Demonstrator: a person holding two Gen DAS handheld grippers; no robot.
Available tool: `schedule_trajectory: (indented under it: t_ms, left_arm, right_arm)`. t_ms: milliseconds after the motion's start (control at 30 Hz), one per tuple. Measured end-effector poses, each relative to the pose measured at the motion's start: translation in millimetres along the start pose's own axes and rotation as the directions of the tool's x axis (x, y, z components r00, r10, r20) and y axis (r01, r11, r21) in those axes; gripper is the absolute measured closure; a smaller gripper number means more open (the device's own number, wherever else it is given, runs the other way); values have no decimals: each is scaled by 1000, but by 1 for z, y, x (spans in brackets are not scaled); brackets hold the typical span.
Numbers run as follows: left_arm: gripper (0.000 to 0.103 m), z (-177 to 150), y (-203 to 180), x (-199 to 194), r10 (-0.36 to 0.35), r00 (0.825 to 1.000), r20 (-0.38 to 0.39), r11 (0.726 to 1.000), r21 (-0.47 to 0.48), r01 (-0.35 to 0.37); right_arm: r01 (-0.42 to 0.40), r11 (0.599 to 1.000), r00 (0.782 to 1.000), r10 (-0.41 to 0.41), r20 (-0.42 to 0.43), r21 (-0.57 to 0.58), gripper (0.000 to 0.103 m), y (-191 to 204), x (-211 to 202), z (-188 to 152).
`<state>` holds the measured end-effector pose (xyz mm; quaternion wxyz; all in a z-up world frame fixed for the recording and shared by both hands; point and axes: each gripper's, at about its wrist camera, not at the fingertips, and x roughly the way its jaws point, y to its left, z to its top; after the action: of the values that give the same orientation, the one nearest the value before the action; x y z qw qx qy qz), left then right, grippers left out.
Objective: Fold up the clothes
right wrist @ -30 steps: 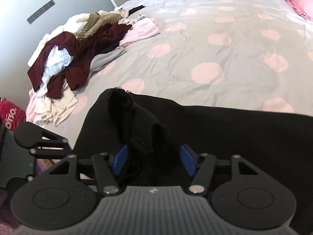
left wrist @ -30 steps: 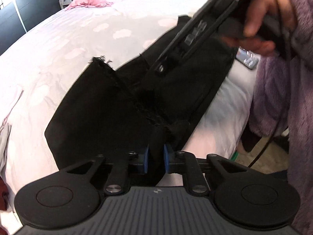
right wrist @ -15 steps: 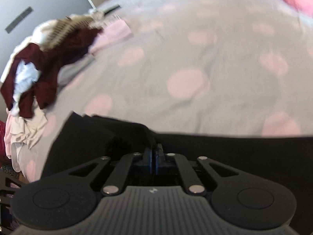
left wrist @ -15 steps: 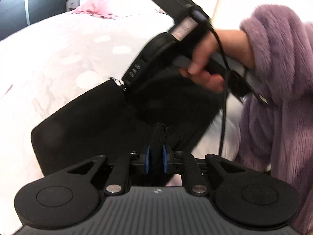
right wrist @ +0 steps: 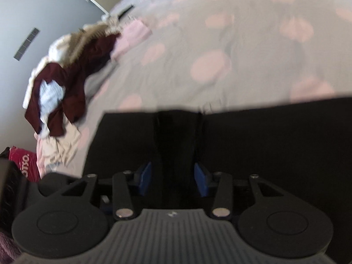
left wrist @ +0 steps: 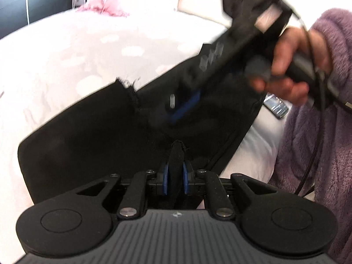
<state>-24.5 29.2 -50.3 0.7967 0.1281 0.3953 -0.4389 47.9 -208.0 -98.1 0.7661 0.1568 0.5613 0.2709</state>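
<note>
Here the left claw (left wrist: 175, 174) pinches a matte black garment (left wrist: 92, 140) fold, while the right claw (right wrist: 173, 176), just reopened, loosely straddles another

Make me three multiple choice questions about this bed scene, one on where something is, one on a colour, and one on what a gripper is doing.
1. Where does the clothes pile lie?
A. at the bed's left edge in the right wrist view
B. on the black garment
C. on the pink pillow

2. What colour is the garment being folded?
A. maroon
B. black
C. white

3. How is the left gripper?
A. wide open over bare bedspread
B. out of view
C. shut on a fold of the black garment

Answers:
1 A, the heap sits at the bedspread's left edge, beside the grey wall.
2 B, the cloth spread before both grippers is black.
3 C, the blue fingers press a ridge of black cloth.
</note>
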Motion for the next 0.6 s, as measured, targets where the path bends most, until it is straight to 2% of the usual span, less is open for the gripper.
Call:
schedule_trajectory:
  t_ms: [100, 233, 367, 400, 433, 467, 533, 600]
  left_arm:
    - [92, 3, -2, 1, -23, 1000, 14, 1000, 5, 23]
    - [92, 0, 0, 16, -34, 998, -53, 999, 32, 36]
    - [92, 0, 6, 21, -48, 996, -73, 998, 25, 50]
    - [92, 1, 7, 20, -49, 996, -70, 998, 26, 51]
    - [92, 2, 4, 22, -48, 997, -67, 998, 32, 50]
    - [92, 2, 2, 23, -45, 997, -67, 998, 37, 47]
    - [92, 3, 2, 23, -37, 997, -70, 998, 46, 41]
    - [92, 6, -4, 26, -33, 997, -74, 998, 53, 37]
  right_arm:
    - [-38, 996, 998, 42, -50, 76, 55, -13, 16, -8]
    - [-61, 992, 996, 68, -53, 114, 46, -16, 21, -8]
    - [-41, 998, 997, 45, -62, 56, 42, -5, 27, -7]
    - [-38, 998, 997, 41, -63, 45, 43, -3, 28, -7]
    - [-37, 999, 997, 40, -62, 39, 48, -2, 29, -7]
    - [-36, 999, 997, 38, -62, 33, 57, -1, 30, -8]
    - [-34, 999, 998, 36, -58, 33, 65, -1, 32, -8]
    - [-32, 999, 998, 34, -54, 39, 66, 0, 34, -9]
